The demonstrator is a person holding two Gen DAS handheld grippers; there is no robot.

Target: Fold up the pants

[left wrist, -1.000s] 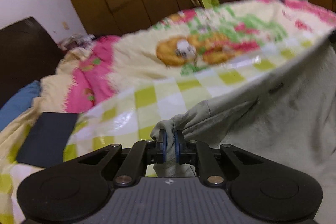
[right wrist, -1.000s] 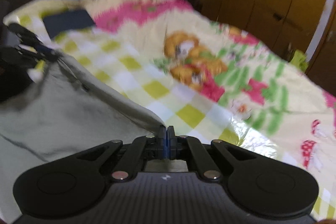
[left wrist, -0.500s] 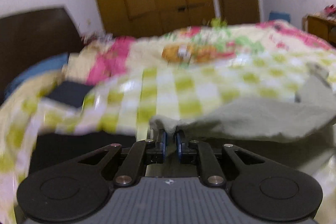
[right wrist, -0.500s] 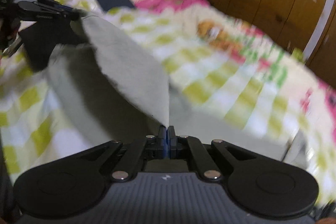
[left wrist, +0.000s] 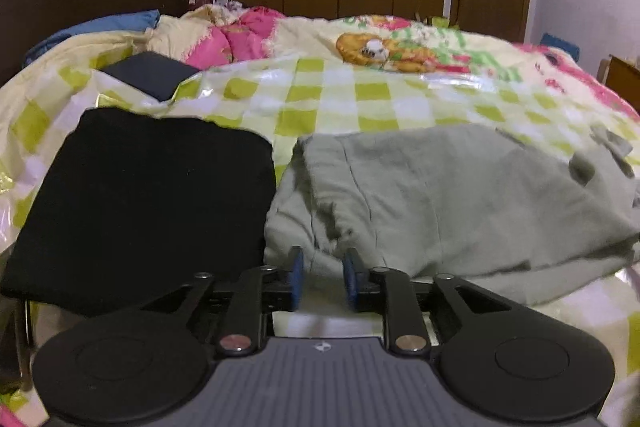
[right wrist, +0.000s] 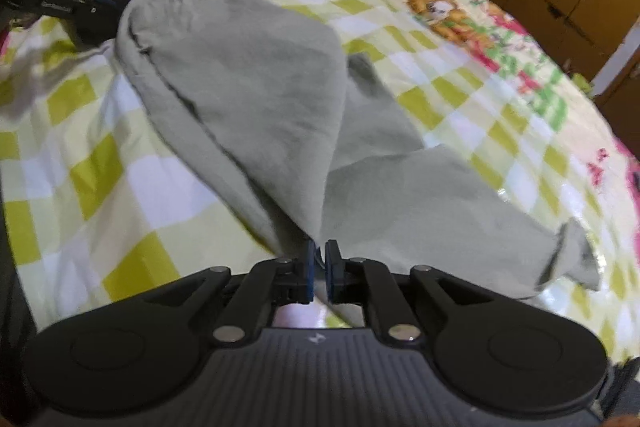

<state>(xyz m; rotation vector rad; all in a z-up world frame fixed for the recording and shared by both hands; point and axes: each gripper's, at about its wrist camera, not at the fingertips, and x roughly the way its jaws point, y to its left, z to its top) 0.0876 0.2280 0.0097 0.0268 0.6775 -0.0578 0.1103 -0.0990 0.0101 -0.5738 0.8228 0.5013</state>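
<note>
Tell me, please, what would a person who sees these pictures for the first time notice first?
Most striking is the grey-green pants lying folded over in the middle of the bright checked bedspread, with a cartoon bear print further back. A flat black folded garment lies just beside the pants on their left in the left wrist view. The left gripper and right gripper sit at the near edge of the pants, jaws having just been opening.

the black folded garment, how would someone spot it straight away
On the bed with the green-checked cover, look at the near edge, just left of the grey pants. The black folded garment lies flat there, a neat rectangle, larger than the dark flat item behind it.
</note>
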